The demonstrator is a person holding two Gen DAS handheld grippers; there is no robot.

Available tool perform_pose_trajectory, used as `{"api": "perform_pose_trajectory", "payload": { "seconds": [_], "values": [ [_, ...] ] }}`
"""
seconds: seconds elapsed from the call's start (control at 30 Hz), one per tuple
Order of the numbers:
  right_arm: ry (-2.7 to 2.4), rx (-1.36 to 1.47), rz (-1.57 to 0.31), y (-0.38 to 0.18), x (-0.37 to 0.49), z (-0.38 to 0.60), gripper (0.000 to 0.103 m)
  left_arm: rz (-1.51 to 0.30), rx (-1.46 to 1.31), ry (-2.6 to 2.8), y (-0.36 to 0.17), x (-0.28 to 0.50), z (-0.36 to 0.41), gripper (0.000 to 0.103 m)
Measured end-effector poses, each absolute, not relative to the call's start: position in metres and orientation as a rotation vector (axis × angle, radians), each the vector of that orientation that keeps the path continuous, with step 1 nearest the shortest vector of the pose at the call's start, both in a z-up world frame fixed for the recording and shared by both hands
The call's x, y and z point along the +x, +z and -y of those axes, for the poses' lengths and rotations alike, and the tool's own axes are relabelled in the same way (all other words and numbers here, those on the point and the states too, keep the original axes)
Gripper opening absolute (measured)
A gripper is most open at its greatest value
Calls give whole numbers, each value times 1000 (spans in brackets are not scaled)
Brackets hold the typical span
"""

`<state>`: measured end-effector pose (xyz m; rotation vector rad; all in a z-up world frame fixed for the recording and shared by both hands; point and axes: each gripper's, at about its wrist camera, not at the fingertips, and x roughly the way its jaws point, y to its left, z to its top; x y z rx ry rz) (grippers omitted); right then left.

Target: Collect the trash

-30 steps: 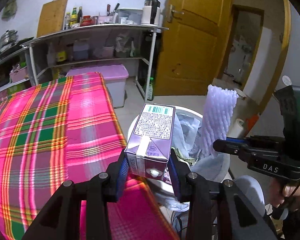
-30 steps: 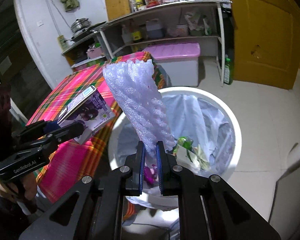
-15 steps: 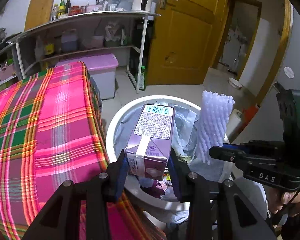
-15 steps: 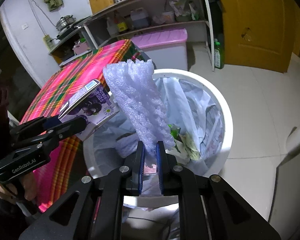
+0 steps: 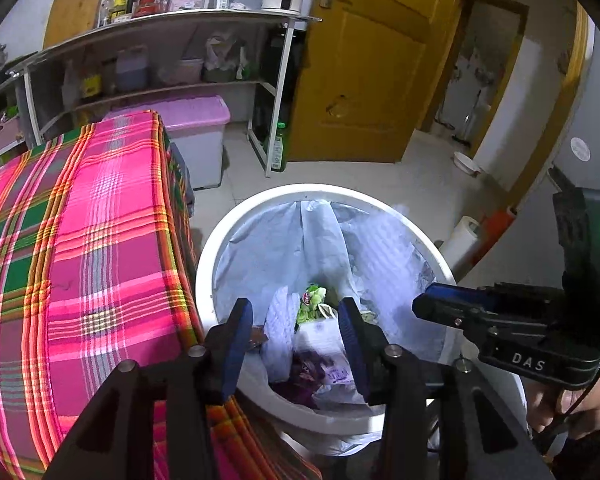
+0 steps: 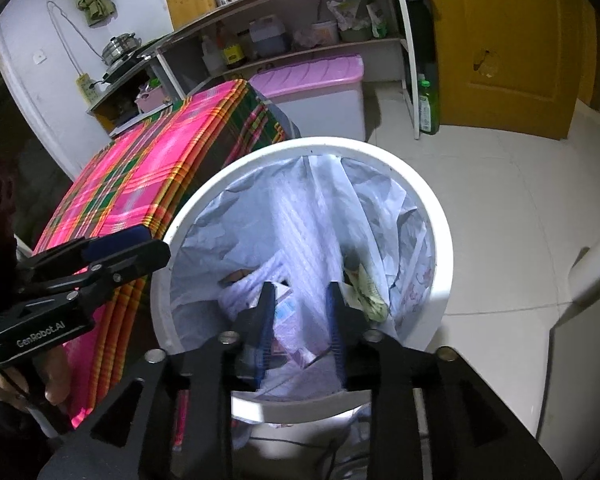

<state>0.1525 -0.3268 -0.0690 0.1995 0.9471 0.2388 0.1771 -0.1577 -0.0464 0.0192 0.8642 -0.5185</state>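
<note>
A: Step? Both over round white plastic bin w/ pale liner bag [image 5: 236,236]. Left gripper [image 5: 296,332] spread, nothing held; right gripper [image 6: 300,316] same.
B: Trash?
A: Purple carton [image 5: 320,368] and white foam net sleeve [image 5: 280,328] lie inside the bin. Drop looks done; next, back to pink plaid tablecloth [image 5: 100,240] for more, if any.
B: Room?
A: Tiled floor [image 6: 500,200], cluttered shelf rack [image 5: 160,40], yellow wood door [image 5: 364,80].
</note>
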Motion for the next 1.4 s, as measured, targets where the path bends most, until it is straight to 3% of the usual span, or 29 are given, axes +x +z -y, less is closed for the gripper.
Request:
{"api": "perform_pose_trajectory", "payload": {
  "seconds": [1.4],
  "values": [
    [223, 73, -729, -11, 51, 273, 33, -649, 14, -357, 5, 58, 89, 44]
  ]
}}
